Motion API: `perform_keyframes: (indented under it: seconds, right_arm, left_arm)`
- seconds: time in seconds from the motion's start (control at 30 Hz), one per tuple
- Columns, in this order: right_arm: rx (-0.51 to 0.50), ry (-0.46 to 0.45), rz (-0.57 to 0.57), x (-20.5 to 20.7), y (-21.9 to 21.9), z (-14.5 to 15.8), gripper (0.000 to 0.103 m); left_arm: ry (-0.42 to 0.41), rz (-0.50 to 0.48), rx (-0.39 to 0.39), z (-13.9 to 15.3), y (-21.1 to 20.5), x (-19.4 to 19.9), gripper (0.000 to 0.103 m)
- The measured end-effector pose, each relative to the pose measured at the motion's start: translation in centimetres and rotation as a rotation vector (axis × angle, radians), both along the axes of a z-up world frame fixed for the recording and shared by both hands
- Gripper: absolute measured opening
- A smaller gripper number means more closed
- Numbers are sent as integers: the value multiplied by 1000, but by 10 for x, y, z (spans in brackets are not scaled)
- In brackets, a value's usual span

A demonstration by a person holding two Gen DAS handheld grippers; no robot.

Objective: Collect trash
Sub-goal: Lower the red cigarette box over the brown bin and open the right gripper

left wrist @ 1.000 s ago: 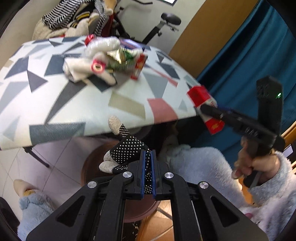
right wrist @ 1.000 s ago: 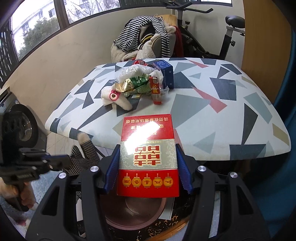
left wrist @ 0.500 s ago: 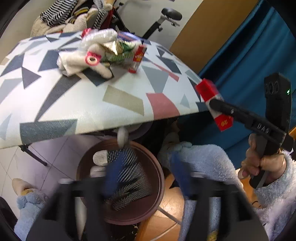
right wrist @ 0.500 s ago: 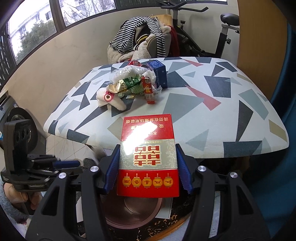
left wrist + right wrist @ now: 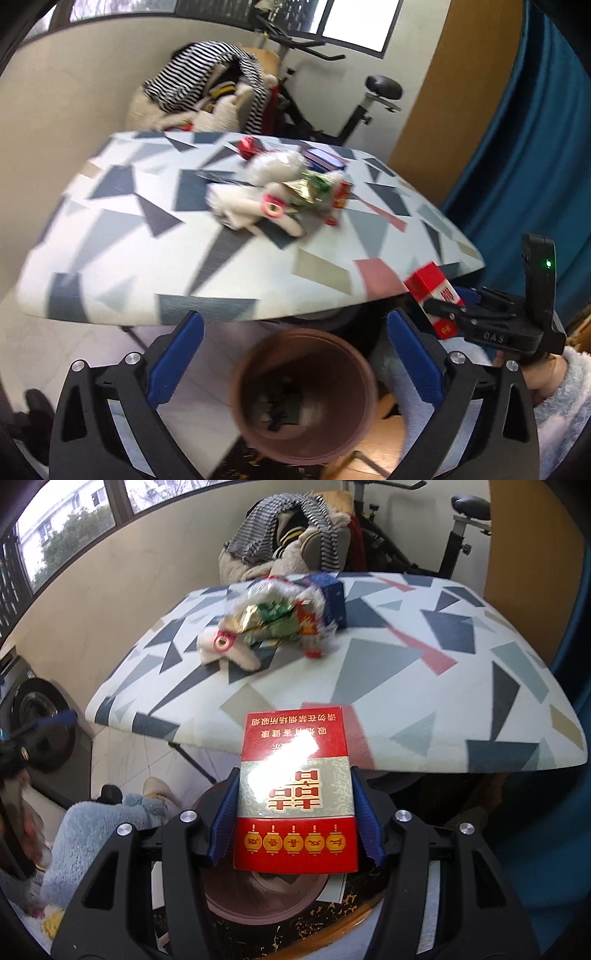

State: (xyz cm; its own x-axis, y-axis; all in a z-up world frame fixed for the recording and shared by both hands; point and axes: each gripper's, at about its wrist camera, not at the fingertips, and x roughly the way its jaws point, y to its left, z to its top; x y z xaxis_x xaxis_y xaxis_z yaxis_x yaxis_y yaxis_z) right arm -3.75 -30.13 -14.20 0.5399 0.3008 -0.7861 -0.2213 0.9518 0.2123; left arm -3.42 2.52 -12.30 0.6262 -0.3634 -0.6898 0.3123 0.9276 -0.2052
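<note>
My left gripper [image 5: 295, 354] is open and empty above the brown bin [image 5: 303, 395], which has dark items at its bottom. My right gripper [image 5: 295, 812] is shut on a red cigarette box [image 5: 295, 797] and holds it over the bin [image 5: 266, 901], just in front of the table edge. The box also shows in the left wrist view [image 5: 434, 295]. A pile of trash [image 5: 284, 192] lies on the patterned table [image 5: 129, 229]: white tissues, a gold-green wrapper, a red lighter and a blue box. The pile also shows in the right wrist view [image 5: 273, 624].
An exercise bike [image 5: 332, 96] and a chair heaped with striped clothes [image 5: 207, 92] stand behind the table. A blue curtain [image 5: 535, 147] hangs on the right. A washing machine [image 5: 33, 716] stands at the left. The person's fluffy blue slippers [image 5: 96, 834] are beside the bin.
My left gripper has opened and dropped the black dotted glove into the bin, then tilted up toward the table. My right gripper still holds the red box and has barely moved.
</note>
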Motion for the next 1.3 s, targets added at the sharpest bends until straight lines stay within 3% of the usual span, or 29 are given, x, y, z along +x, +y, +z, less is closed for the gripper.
perform_keyframes:
  seconds: [0.1, 0.4, 0.8, 0.97, 1.07, 1.3]
  right_arm:
    - [-3, 22, 25, 1, 12, -7, 58]
    - [-23, 65, 110, 3, 47, -19, 58]
    - [-35, 133, 140, 2, 63, -33, 59]
    - [-29, 133, 141, 1, 62, -34, 77]
    - [-30, 130, 131, 2, 60, -34, 96]
    - [-53, 121, 119, 6, 57, -31, 97]
  left_arm:
    - [-39, 28, 42, 10, 11, -2, 97]
    - [-62, 108, 33, 19, 40, 2, 97]
    - [-45, 125, 27, 14, 45, 10, 97]
    - [-42, 125, 23, 13, 45, 11, 97]
    - [-47, 136, 37, 12, 45, 11, 97]
    - [-42, 145, 41, 11, 47, 12, 97]
